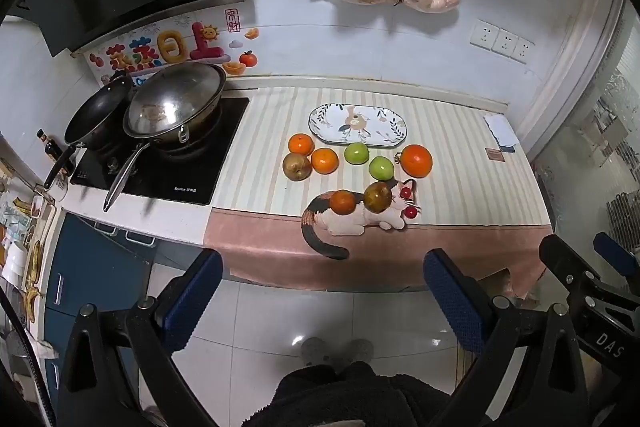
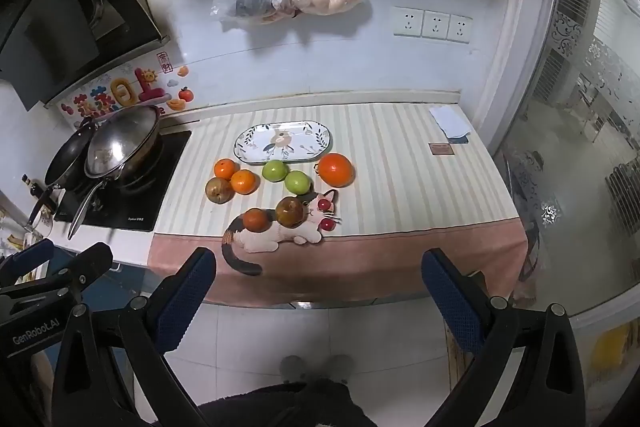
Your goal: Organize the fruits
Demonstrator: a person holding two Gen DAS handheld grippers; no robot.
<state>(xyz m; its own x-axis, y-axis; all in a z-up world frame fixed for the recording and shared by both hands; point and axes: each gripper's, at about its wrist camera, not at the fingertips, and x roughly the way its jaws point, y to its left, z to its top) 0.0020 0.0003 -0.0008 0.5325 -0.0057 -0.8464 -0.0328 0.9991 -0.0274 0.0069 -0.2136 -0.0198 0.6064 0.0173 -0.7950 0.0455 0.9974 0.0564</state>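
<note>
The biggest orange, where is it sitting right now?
The biggest orange sits on the striped cloth, at the right end of the fruit group in both wrist views, just right of the nearer green apple and near the oval plate's right end.

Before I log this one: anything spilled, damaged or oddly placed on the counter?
Nothing spilled or damaged. The oval plate is empty while all the fruit lies loose on the striped cloth in front of it. Two small red fruits sit near the counter's front. Both grippers are open, back from the counter.
</note>
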